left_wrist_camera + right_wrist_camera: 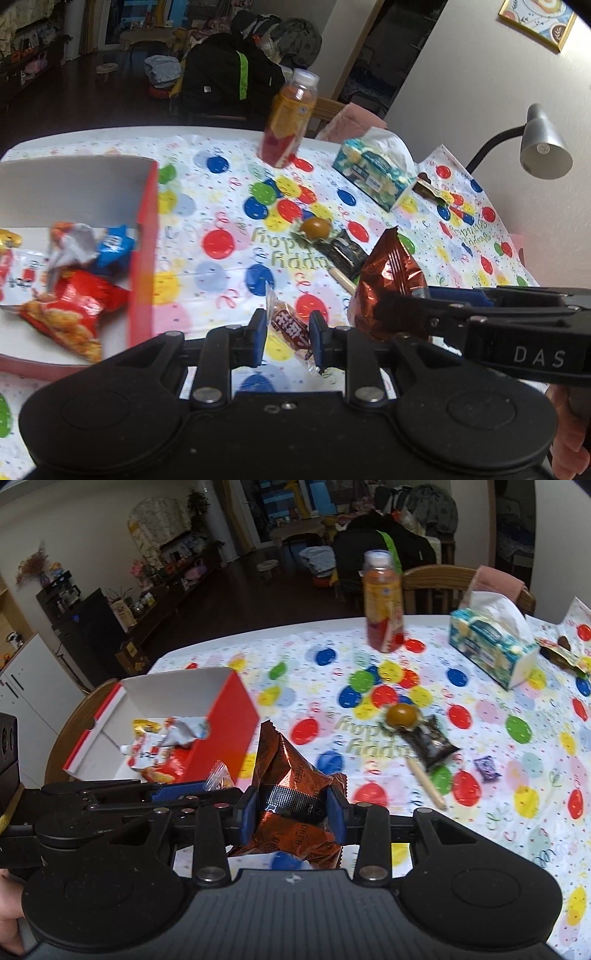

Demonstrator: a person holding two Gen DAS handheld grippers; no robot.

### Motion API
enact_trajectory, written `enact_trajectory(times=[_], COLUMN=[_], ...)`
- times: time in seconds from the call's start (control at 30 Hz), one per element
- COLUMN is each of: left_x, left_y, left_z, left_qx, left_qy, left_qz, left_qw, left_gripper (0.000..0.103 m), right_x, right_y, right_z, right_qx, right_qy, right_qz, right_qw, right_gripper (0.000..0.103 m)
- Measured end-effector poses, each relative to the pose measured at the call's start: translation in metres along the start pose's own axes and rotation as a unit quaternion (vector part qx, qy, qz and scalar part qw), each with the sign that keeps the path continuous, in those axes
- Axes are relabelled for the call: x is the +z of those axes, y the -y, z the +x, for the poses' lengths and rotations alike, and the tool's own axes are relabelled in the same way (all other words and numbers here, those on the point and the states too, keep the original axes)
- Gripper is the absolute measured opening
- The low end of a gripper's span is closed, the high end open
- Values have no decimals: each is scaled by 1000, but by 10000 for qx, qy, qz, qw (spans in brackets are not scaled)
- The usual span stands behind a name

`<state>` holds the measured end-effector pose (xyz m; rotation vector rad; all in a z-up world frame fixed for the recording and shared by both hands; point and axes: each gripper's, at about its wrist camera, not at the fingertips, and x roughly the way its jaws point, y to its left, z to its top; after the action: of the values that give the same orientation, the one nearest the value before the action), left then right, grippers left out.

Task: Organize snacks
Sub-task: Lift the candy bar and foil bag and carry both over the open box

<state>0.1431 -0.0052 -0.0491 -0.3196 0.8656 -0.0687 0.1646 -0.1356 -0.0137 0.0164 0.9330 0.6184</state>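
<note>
- Dim living room behind; worktop (pixel 498 775) covered in a white plastic cloth printed with coloured balloons.
- Nearest: left hand-held gripper (pixel 287 334), jaws narrowed onto a small clear-wrapped brown sweet with white lettering (pixel 290 325), carried clear of the cloth.
- Just beside it, right hand-held gripper (pixel 291 806), jaws closed part-way on a crinkly copper-brown foil biscuit pack (pixel 295 775), pinched across its middle, also aloft.
- Left of both: open red-and-white cardboard box (pixel 229 720), already holding a red crisp packet (pixel 74 310) and a blue-wrapped snack (pixel 112 249).
- Step in hand, as I judge it: carry both snacks to the box. Clear the red side wall before lowering; let go one at a time so the two hand-held grippers do not clash; drop the foil pack onto bare floor of the box.
- Farther out, still loose: dark foil packet (pixel 430 744), small purple sweet (pixel 487 768), round brown lollipop on a wooden stick (pixel 402 715).
- Far edge: orange juice bottle (pixel 382 602), teal tissue box (pixel 491 650); leave these.
</note>
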Motion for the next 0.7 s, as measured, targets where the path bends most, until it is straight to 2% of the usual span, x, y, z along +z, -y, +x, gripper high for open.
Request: enact_trajectory(times=[0.7], left_x=[15], left_y=[-99], left_z=[-74], left_qx=[422], left_qy=[447], left_qz=[-80], left_qw=[9981], left_gripper=[21], right_x=[27], right_y=[-119], right_z=[36], right_qx=[350], right_qy=[133], right_qz=[-592], right_qw=[9975], right_gripper=[38])
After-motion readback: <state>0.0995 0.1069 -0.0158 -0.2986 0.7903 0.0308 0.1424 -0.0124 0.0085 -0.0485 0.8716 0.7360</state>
